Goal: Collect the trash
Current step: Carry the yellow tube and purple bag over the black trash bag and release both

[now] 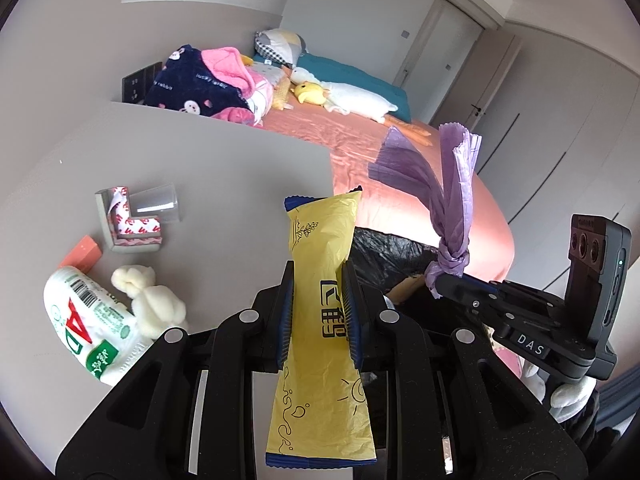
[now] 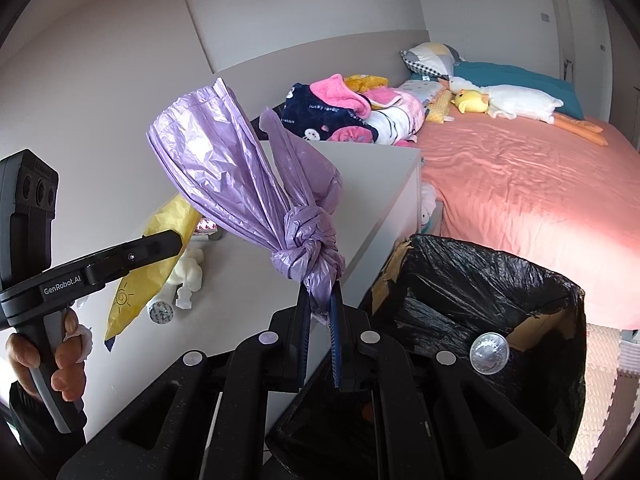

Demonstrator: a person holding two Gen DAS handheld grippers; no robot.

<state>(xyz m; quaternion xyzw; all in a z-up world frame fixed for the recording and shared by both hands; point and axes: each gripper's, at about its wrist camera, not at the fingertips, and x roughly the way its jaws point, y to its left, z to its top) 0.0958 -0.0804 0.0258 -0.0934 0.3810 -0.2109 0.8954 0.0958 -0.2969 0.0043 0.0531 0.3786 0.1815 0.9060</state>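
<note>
- The left gripper [image 1: 318,280] is clamped on a yellow snack wrapper [image 1: 320,320], which stands upright between the blue-edged pads, over the edge of the grey table [image 1: 200,168].
- The right gripper [image 2: 320,300] pinches a knotted purple plastic bag [image 2: 248,176] just below its knot; the bag's loose ends fan upward.
- A cardboard bin lined with a black bag [image 2: 480,280] stands beside the table, between it and the bed [image 2: 540,200] with the pink sheet. A clear plastic cup [image 2: 489,353] lies inside the bin, base towards the camera.
- On the table lie a white AD drink bottle [image 1: 88,320], a wad of white cotton or tissue (hard to tell which) [image 1: 148,300], a clear cup on its side [image 1: 158,202], an L-shaped red-and-white packet [image 1: 128,220] and a small orange box [image 1: 82,256].
</note>
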